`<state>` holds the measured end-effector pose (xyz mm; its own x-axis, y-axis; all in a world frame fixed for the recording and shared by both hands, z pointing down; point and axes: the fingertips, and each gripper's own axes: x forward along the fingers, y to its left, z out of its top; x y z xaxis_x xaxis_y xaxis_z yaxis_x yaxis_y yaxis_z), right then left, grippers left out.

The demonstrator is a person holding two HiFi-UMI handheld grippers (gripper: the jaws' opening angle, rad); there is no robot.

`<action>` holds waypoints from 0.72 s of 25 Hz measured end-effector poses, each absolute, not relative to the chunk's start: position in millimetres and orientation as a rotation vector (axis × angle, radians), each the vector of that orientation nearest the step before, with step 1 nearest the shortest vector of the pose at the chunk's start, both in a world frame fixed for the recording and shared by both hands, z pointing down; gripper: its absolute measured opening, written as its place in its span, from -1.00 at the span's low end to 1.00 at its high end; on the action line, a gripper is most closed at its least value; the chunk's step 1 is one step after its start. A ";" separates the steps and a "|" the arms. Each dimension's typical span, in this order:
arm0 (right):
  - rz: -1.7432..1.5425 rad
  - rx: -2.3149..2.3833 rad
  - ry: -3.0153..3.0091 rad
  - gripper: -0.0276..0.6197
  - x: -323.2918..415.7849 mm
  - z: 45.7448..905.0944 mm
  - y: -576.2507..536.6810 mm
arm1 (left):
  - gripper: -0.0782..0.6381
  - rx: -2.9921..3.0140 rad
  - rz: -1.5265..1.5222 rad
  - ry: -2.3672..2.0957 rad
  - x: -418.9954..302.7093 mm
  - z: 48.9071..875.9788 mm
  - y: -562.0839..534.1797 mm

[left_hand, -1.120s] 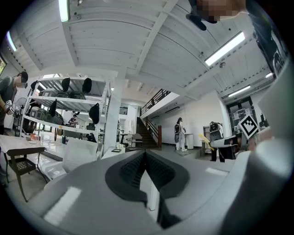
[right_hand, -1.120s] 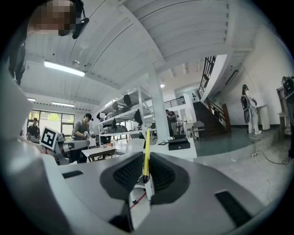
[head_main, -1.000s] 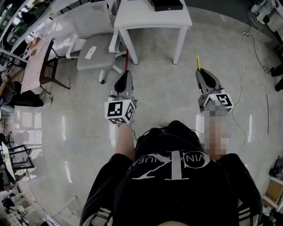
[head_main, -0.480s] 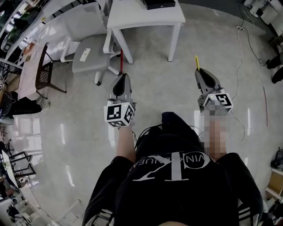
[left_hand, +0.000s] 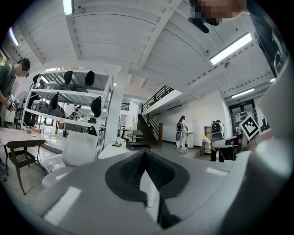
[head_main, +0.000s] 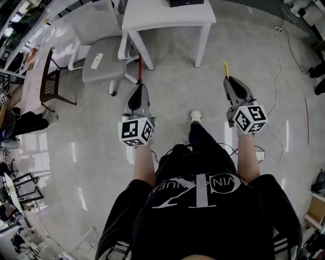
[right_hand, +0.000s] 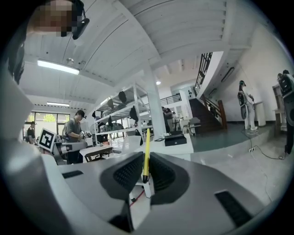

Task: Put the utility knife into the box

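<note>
Yellow marks the knife (head_main: 226,71) in the head view: a thin strip sticking out ahead of the right gripper (head_main: 229,85). That gripper is carried over bare floor (head_main: 172,86), well short of the white worktop (head_main: 167,18). A black box (head_main: 186,3) sits on the worktop, cut off by the top of the frame, so the knife is not yet in it. The left gripper (head_main: 138,94) is held level beside the right, probably just carried along, since the knife needs only one grip. A chair (head_main: 99,61) stands left of the worktop.

Left gripper view: the jaws are pressed together with nothing between them. The worktop (left_hand: 115,149) and the dark box (left_hand: 138,146) lie ahead.

Right gripper view: the jaws are closed on the knife (right_hand: 146,149). They grip its lower end, so most of its length points forward and up, likely so the free end goes into the box (right_hand: 175,139) first. The box rests on the worktop (right_hand: 179,148), well apart from the knife.
</note>
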<state>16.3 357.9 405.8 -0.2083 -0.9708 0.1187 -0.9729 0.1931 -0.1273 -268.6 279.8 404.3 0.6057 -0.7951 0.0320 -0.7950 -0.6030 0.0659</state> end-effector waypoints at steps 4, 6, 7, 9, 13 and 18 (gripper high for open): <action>0.264 1.966 -2.422 -0.75 20.1 398.2 332.7 | -0.76 2.746 -0.012 -1.350 -260.3 398.8 253.4; 0.265 1.963 -2.421 -0.75 25.1 397.3 324.1 | -0.75 2.754 -0.015 -1.329 -250.5 398.3 242.4; 0.267 1.966 -2.418 -0.75 29.3 398.0 320.1 | -0.76 2.758 -0.018 -1.321 -245.1 398.3 237.0; 0.279 1.987 -2.409 -0.75 40.1 400.4 311.9 | -0.76 2.771 -0.016 -1.300 -233.4 399.0 226.8; 0.300 2.022 -2.400 -0.75 57.7 400.8 289.6 | -0.75 2.783 0.001 -1.274 -216.6 399.1 200.0; 0.300 2.001 -2.435 -0.75 68.7 394.0 244.9 | -0.76 2.789 -0.024 -1.299 -205.7 383.2 156.9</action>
